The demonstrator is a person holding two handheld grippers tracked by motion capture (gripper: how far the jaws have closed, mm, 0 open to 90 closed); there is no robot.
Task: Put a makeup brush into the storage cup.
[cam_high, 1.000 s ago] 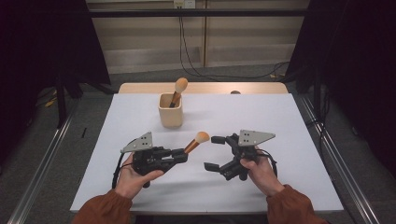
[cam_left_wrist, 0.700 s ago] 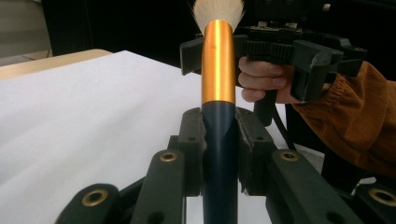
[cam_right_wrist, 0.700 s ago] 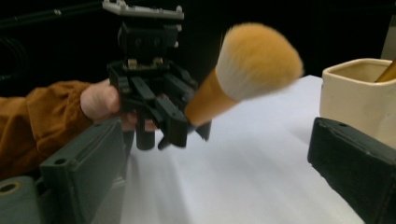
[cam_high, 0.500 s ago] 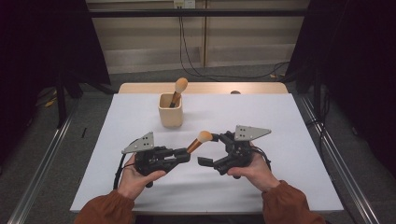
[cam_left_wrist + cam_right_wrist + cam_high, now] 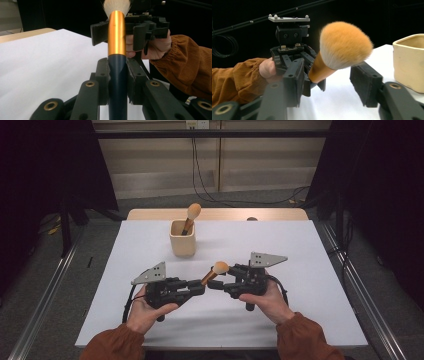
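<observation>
**Brush handover, mid-table**

High view: left gripper (image 5: 199,289) is pinching the brush (image 5: 214,272), its axis pointing toward 1 o'clock.

Left gripper view: its jaws are clamping the dark handle.

Right gripper view: right gripper (image 5: 329,85), jaws just closing, is straddling the ferrule, not yet touching.

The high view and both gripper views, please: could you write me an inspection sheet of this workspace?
Surface: white table top with a bare wooden strip along its far edge.
Job's things: makeup brush with a dark handle and gold ferrule, held off the table; beige cup holding a second brush.
Clutter: a small dark object at the far edge, too small to identify.
Grippers: left gripper shut on the brush handle; right gripper has just been closing, its jaws either side of the brush's head end, pads not yet pressing.
Cables: one loops from the left gripper; others hang down the back wall.
Surroundings: dark curtains, metal floor rails.
</observation>
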